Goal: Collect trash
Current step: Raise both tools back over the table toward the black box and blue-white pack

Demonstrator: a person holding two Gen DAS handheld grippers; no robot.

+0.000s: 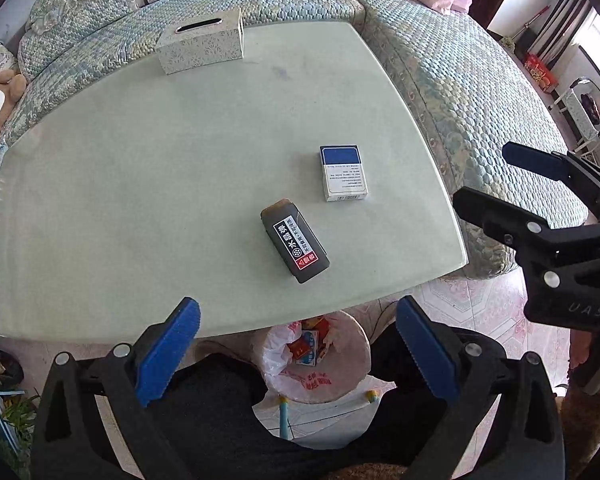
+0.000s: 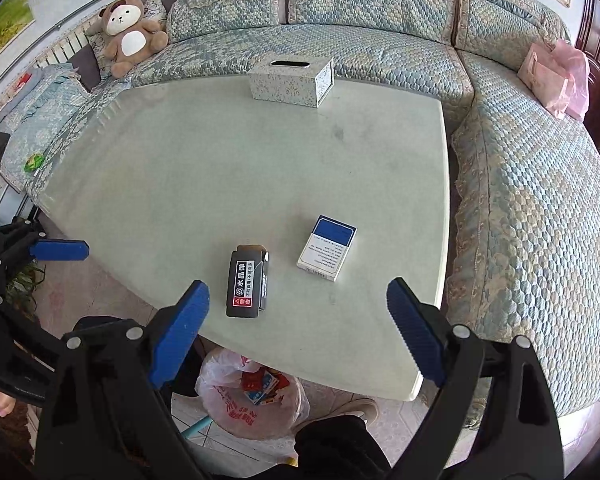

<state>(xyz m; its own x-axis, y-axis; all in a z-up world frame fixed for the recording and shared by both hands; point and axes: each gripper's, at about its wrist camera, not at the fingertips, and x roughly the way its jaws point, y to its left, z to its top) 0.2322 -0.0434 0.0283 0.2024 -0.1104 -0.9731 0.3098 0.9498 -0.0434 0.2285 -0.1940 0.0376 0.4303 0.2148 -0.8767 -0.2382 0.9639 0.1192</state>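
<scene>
Both jaws wide open, empty, above bin [image 1: 320,364]; two boxes on table [image 1: 180,200].

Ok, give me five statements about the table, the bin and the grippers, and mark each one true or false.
1. The black box and the blue-and-white pack lie apart on the table. True.
2. The left gripper is shut on the black box. False: it is open and holds nothing.
3. The bin below the near table edge is lined with a plastic bag and already holds small packs. True.
4. The tissue box lies on the sofa. False: it stands on the far side of the table.
5. The right gripper holds the blue-and-white pack. False: it is open and empty, and the pack lies on the table.
</scene>
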